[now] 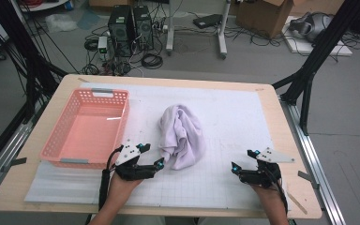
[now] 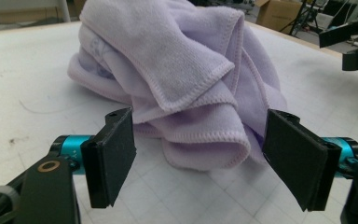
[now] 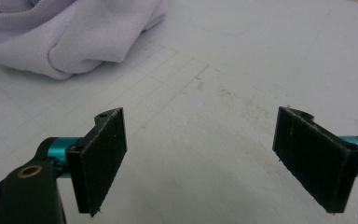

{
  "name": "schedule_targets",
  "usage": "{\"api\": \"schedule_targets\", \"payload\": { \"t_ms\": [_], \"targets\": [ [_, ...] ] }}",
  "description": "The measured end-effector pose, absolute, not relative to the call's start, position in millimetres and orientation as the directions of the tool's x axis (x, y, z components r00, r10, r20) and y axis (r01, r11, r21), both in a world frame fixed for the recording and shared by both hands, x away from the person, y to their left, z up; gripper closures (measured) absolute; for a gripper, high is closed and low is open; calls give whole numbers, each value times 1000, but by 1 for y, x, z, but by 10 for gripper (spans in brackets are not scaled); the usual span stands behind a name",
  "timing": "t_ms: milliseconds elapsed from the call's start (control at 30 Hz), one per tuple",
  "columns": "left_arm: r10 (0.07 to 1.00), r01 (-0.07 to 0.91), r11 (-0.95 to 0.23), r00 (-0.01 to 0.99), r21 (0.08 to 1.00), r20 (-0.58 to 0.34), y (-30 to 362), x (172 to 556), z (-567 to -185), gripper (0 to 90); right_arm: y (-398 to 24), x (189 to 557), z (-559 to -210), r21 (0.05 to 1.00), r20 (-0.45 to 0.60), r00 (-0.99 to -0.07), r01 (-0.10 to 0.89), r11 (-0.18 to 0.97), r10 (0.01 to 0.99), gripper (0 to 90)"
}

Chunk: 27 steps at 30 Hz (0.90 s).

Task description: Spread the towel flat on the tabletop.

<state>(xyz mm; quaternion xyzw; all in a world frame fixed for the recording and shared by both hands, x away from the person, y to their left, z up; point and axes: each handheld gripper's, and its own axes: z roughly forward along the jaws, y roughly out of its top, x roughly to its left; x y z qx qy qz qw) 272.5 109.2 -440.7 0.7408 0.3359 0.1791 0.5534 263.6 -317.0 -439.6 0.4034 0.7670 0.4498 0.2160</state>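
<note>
High view: lilac towel point(image 1: 182, 136) crumpled near bench point(image 1: 281, 192) centre, on white gridded mat point(image 1: 229, 117). Pink basket point(image 1: 86, 129) to its left, well apart from towel. Left gripper point(image 1: 151, 156) just beside towel's near left edge, fingers apart. Right gripper point(image 1: 243, 160) well apart from towel, over bare mat at near right, fingers apart. Floor behind bench carrying two black computer towers point(image 1: 131, 26), cables and a cardboard box point(image 1: 265, 16).

Left gripper view: detail not available from above. Towel point(image 2: 182, 79) seen close, stitched hems and stacked folds visible. Lowest fold lying between the two black fingers point(image 2: 114, 154), reaching about level with their tips. Fingers apart, pads not pressing on cloth; gap visible on each side. Left gripper point(image 2: 200, 161) low over mat. Right gripper point(image 2: 354, 44) visible far off at upper right edge, with box point(image 2: 275, 14) beyond.

Right gripper view: fingers point(image 3: 100, 158) wide apart, bare mat between them, grid lines and faint scuff marks visible. Right gripper point(image 3: 200, 161) aimed at mat; towel point(image 3: 70, 35) at upper left corner, well clear of fingers.

Contact between left fingers and towel: none discernible in left gripper view; not resolvable from high view.
</note>
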Motion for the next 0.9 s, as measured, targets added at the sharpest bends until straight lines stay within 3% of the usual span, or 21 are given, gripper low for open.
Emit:
{"api": "schedule_targets", "payload": {
  "t_ms": [200, 300, 567, 633, 667, 700, 733, 767, 800, 900],
  "targets": [
    [691, 362, -198, 710, 911, -132, 103, 281, -442, 273, -289, 282, -441, 837, 50, -636, 447, 315, 770, 219],
    [669, 391, -226, 728, 892, -150, 98, 289, -443, 353, -265, 294, -441, 808, 78, -660, 481, 340, 747, 278],
    [668, 427, -272, 729, 862, -150, 89, 301, -449, 373, -211, 317, -444, 775, 69, -732, 467, 427, 677, 419],
    [661, 433, -316, 738, 844, -131, 84, 303, -448, 422, -206, 324, -449, 761, 70, -732, 479, 438, 678, 503],
    [659, 446, -328, 739, 833, -136, 80, 304, -449, 462, -207, 326, -450, 763, 99, -725, 494, 416, 681, 685],
    [653, 451, -352, 746, 820, -131, 76, 305, -450, 462, -207, 326, -450, 763, 99, -725, 494, 416, 681, 685],
    [654, 458, -372, 746, 807, -122, 71, 307, -450, 547, -209, 325, -450, 761, 136, -725, 513, 397, 675, 791],
    [654, 465, -383, 747, 798, -121, 67, 308, -451, 606, -209, 324, -449, 759, 131, -729, 509, 405, 672, 805],
    [653, 464, -384, 748, 799, -121, 64, 308, -450, 606, -209, 324, -449, 759, 131, -729, 509, 405, 672, 805],
    [650, 445, -383, 752, 810, -106, 65, 307, -448, 784, -215, 313, -442, 759, 89, -739, 485, 435, 668, 812]
  ]
}}
